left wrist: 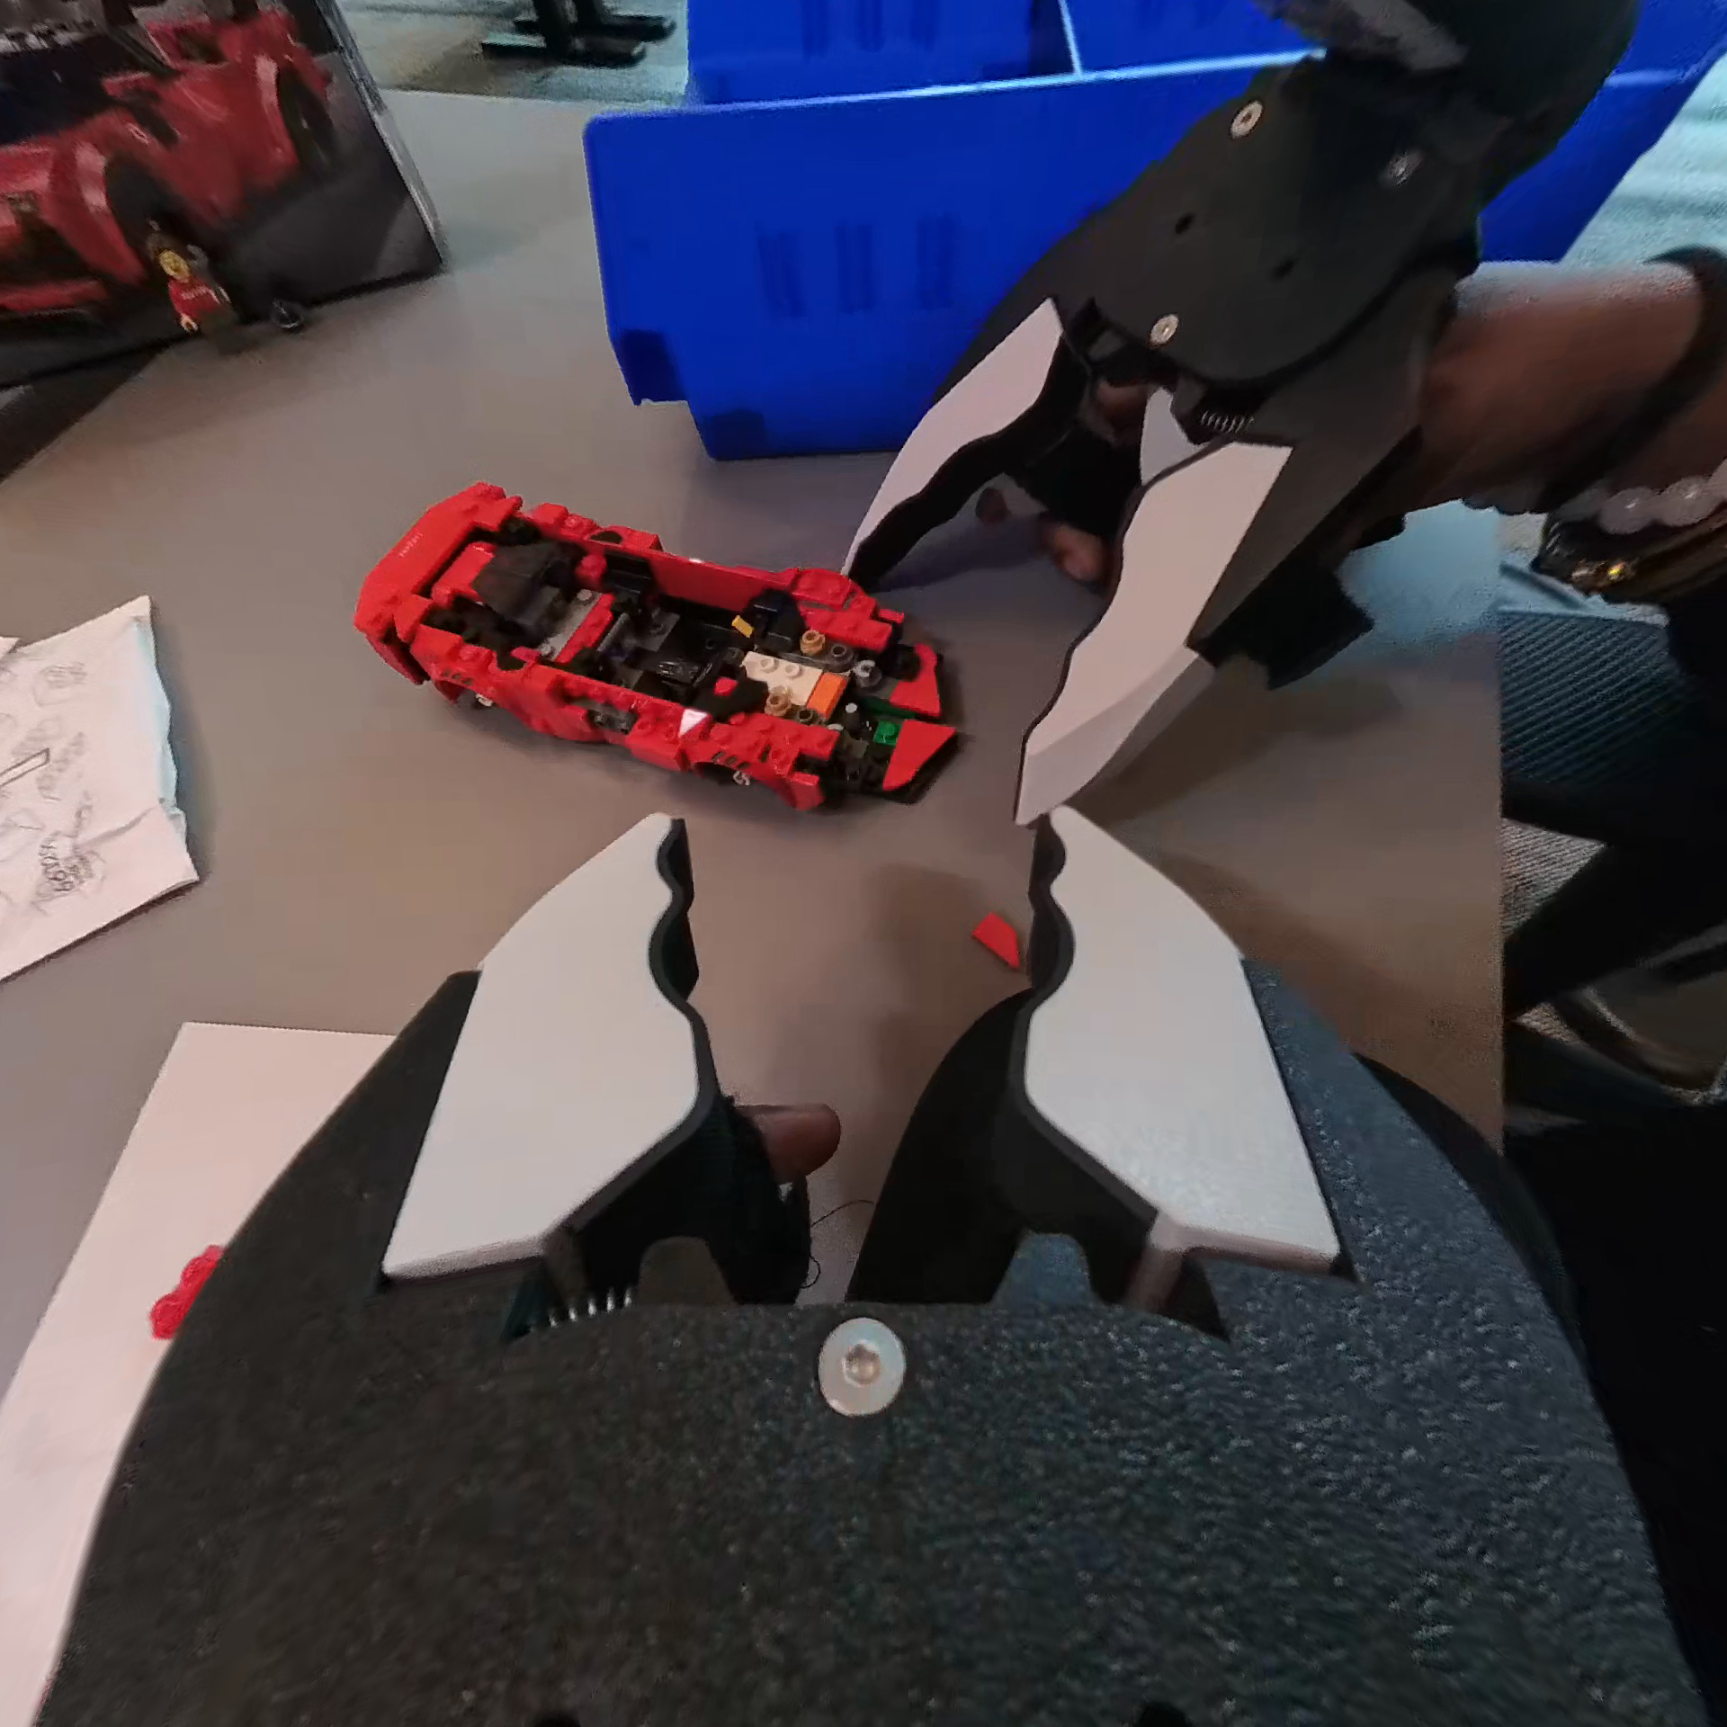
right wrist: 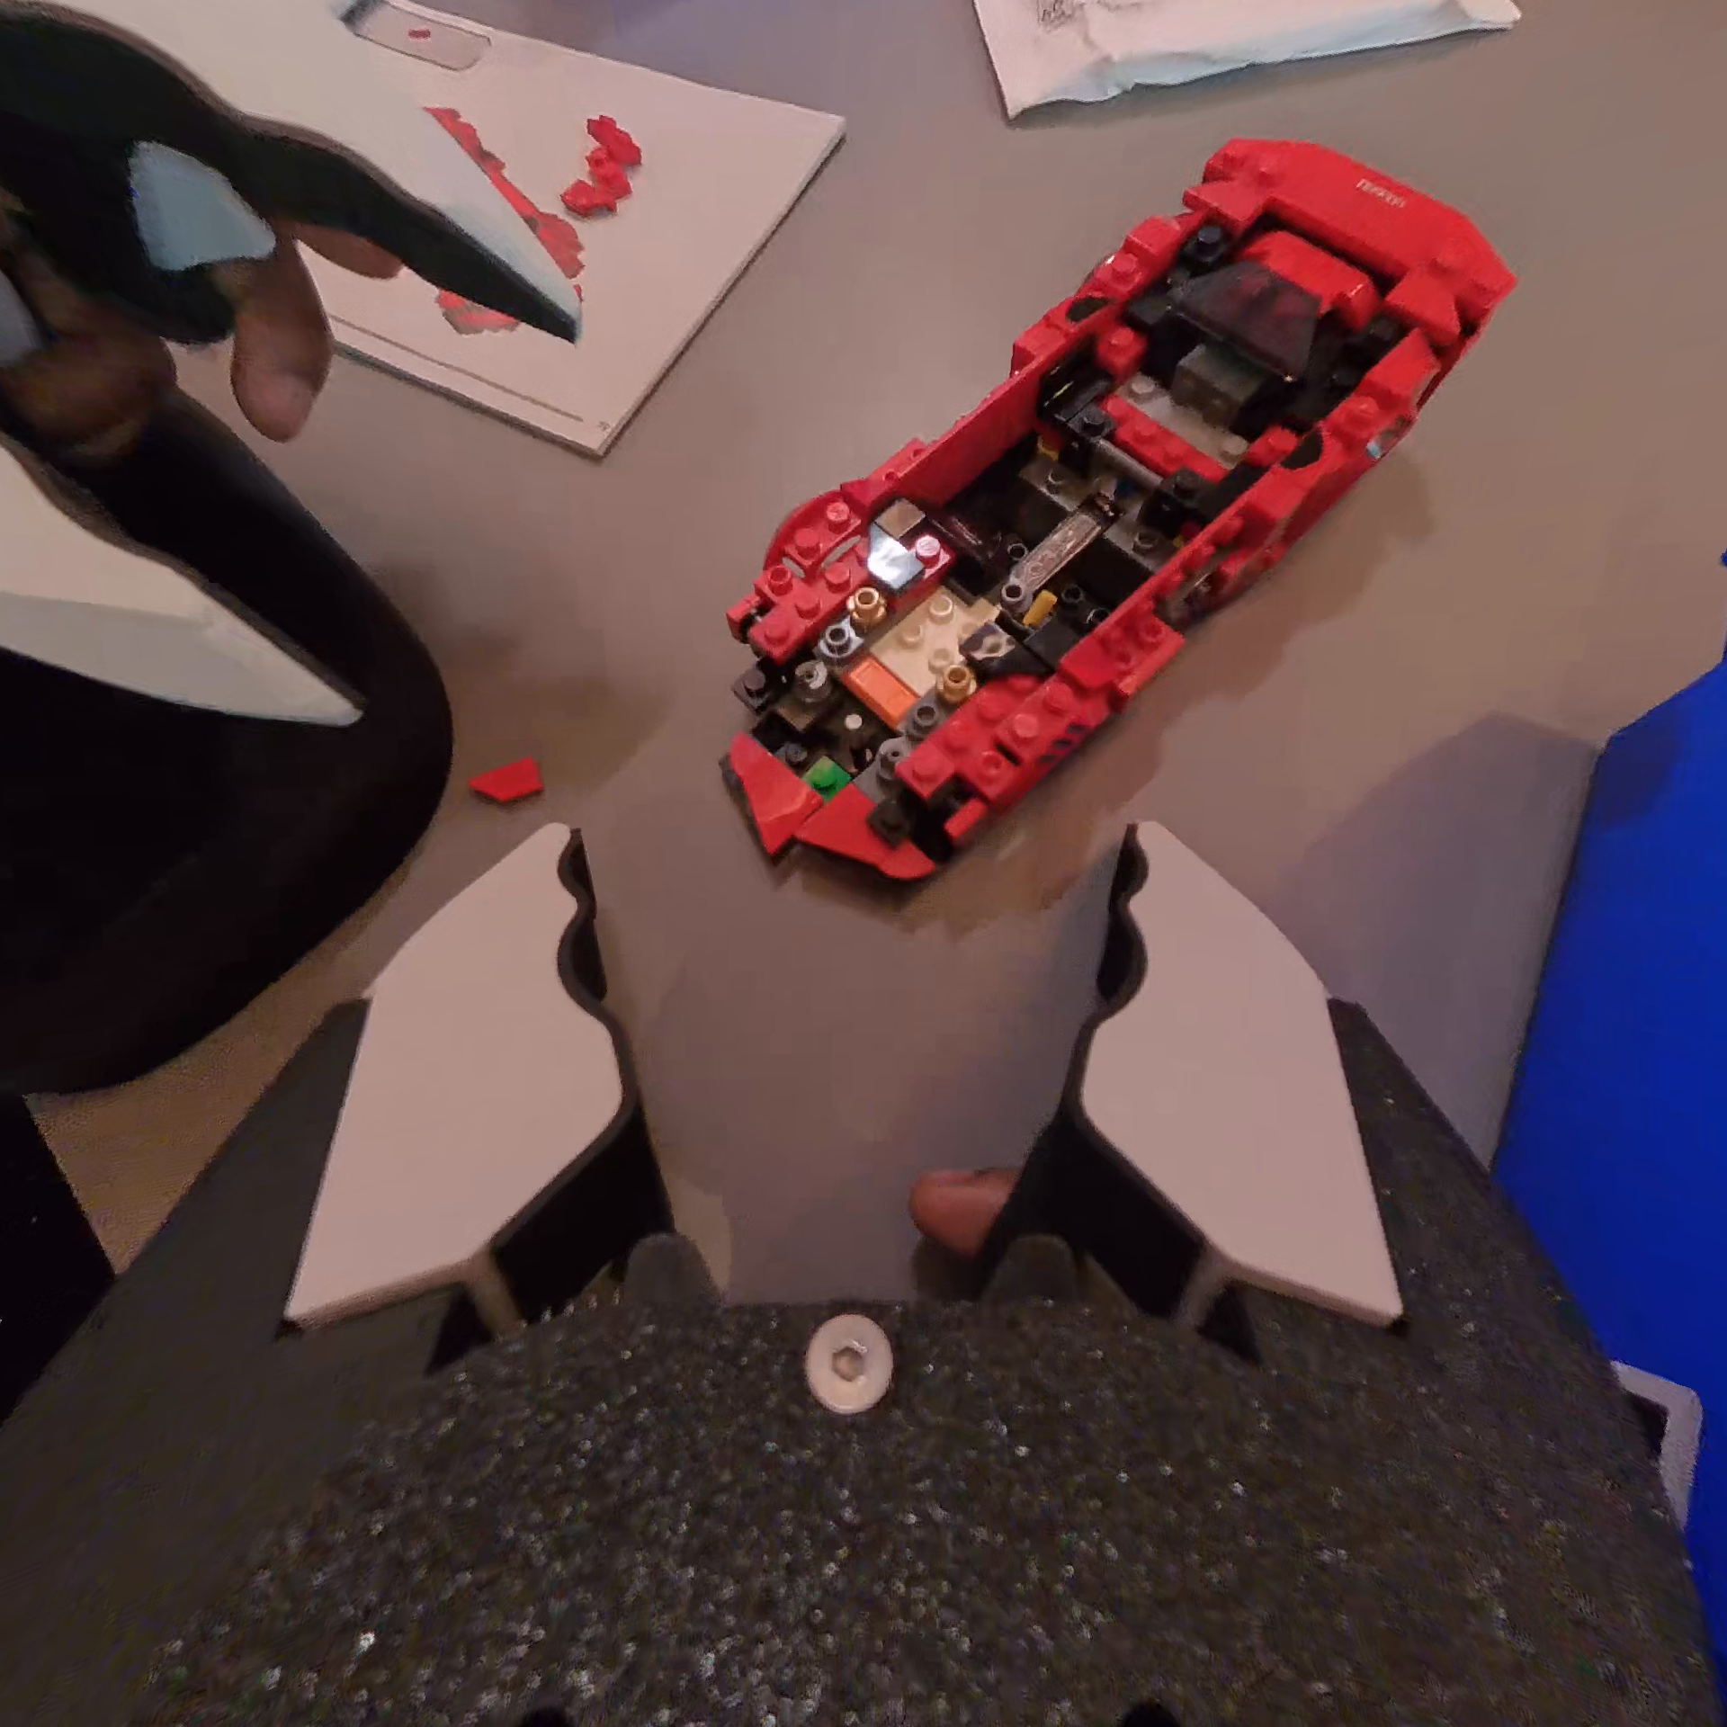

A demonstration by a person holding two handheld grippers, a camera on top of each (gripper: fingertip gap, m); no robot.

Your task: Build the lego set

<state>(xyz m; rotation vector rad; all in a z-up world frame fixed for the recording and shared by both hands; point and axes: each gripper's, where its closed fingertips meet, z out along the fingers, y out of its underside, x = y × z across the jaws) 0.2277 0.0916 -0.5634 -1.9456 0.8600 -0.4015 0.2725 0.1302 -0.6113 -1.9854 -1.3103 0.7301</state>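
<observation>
Grey desk as landmark. Blue plastic bin with divider on desk far side, seen from left wrist view; blue wall at right edge in right wrist view. Crumpled white paper bag with line drawings on desk left part; same bag at top in right view.

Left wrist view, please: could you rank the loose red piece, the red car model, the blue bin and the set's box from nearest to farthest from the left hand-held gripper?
From the left hand-held gripper:
1. Loose red piece, on the table beside its right finger.
2. Red car model, ahead, slightly left.
3. Blue bin, beyond the car, toward the right.
4. Set's box, far left corner.
</observation>
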